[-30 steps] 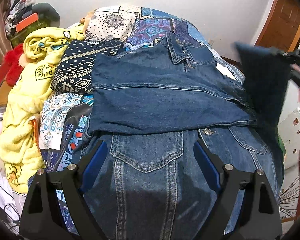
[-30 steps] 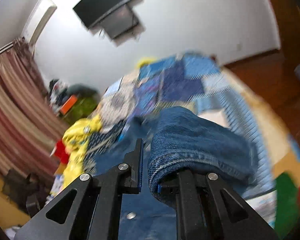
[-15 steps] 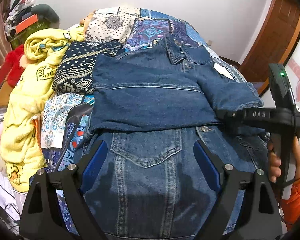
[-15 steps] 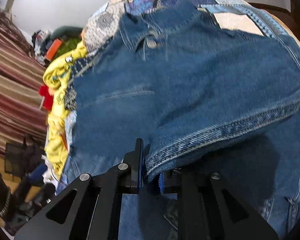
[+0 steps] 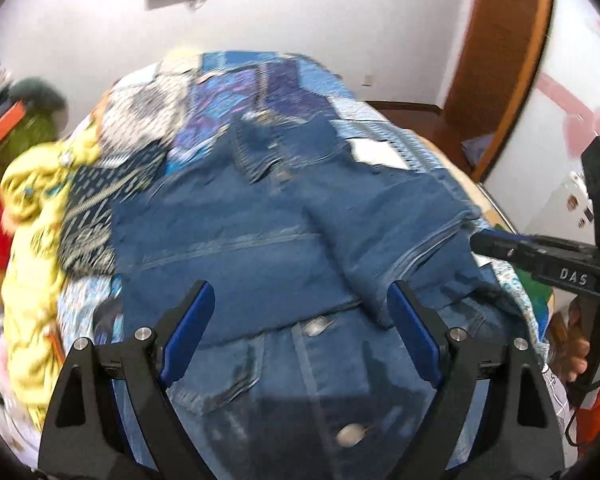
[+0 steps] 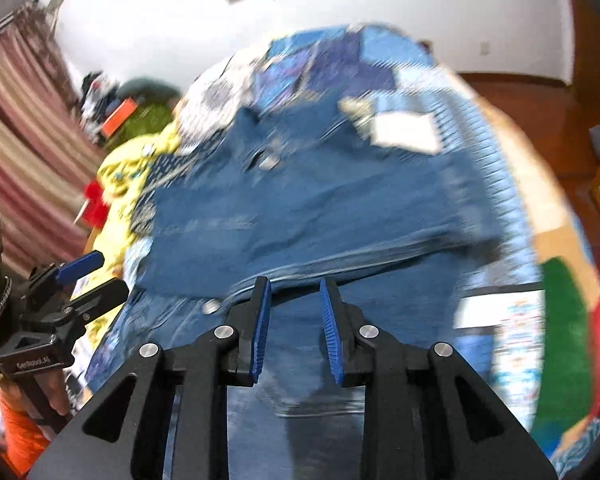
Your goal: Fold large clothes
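I see the jacket lying spread on the bed, its collar toward the far wall. One sleeve lies folded across its right side. A blanket sits heaped to its left. A door stands behind the bed on the right.

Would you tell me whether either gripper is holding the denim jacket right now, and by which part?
Neither: the right gripper has just been opening, nothing between its pads, and the left gripper is open above the denim jacket.
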A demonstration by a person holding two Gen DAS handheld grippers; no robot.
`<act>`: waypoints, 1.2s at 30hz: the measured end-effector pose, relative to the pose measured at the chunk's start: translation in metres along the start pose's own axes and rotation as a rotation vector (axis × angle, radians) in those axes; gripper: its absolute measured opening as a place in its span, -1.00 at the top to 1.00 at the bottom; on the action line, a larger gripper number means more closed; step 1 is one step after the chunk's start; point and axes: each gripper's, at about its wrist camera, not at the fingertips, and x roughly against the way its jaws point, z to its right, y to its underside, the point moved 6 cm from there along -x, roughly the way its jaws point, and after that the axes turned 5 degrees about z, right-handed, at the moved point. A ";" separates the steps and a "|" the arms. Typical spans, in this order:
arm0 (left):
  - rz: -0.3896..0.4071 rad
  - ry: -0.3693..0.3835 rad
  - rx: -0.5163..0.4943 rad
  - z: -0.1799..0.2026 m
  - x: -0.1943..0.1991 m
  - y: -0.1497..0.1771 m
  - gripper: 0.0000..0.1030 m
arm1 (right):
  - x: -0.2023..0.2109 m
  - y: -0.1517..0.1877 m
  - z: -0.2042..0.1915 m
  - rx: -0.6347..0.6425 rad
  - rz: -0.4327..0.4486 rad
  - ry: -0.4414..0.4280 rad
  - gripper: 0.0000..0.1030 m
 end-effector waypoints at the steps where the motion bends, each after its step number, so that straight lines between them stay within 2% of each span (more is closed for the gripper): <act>1: -0.001 0.007 -0.018 0.007 -0.003 -0.004 -0.72 | 0.003 -0.003 0.005 -0.006 0.017 0.015 0.53; 6: 0.002 0.048 -0.131 0.051 -0.027 -0.026 -0.72 | 0.026 -0.012 0.040 -0.027 0.102 0.128 0.41; 9: -0.014 0.071 -0.209 0.077 -0.044 -0.035 -0.72 | 0.030 -0.012 0.055 -0.055 0.122 0.160 0.40; 12: -0.043 0.095 -0.270 0.098 -0.065 -0.038 -0.72 | 0.027 -0.008 0.065 -0.075 0.123 0.177 0.38; 17: -0.143 0.134 -0.322 0.121 -0.106 -0.028 -0.71 | 0.020 0.007 0.080 -0.099 0.077 0.169 0.30; 18: -0.171 0.147 -0.322 0.124 -0.118 -0.025 -0.63 | 0.014 0.012 0.081 -0.097 0.061 0.172 0.29; 19: -0.188 0.161 -0.317 0.126 -0.124 -0.023 -0.44 | 0.011 0.015 0.082 -0.095 0.047 0.174 0.29; 20: -0.216 0.185 -0.304 0.129 -0.133 -0.021 -0.34 | 0.007 0.019 0.083 -0.095 0.034 0.175 0.28; 22: -0.286 0.257 -0.250 0.135 -0.150 -0.016 -0.10 | 0.001 0.026 0.086 -0.101 0.008 0.173 0.28; 24: -0.318 0.312 -0.197 0.140 -0.163 -0.016 -0.08 | -0.007 0.035 0.088 -0.106 -0.025 0.173 0.28; 26: -0.313 0.330 -0.189 0.145 -0.170 -0.018 0.00 | -0.012 0.042 0.090 -0.111 -0.046 0.173 0.28; 28: -0.309 0.332 -0.194 0.147 -0.176 -0.020 0.38 | -0.018 0.052 0.089 -0.114 -0.077 0.171 0.28; 29: -0.304 0.325 -0.197 0.147 -0.177 -0.021 0.45 | -0.019 0.055 0.089 -0.112 -0.079 0.176 0.26; 31: -0.288 0.321 -0.185 0.143 -0.174 -0.025 0.73 | -0.018 0.056 0.090 -0.109 -0.068 0.197 0.14; 36: -0.184 0.281 -0.130 0.117 -0.147 -0.045 0.86 | -0.016 0.057 0.093 -0.110 -0.072 0.205 0.08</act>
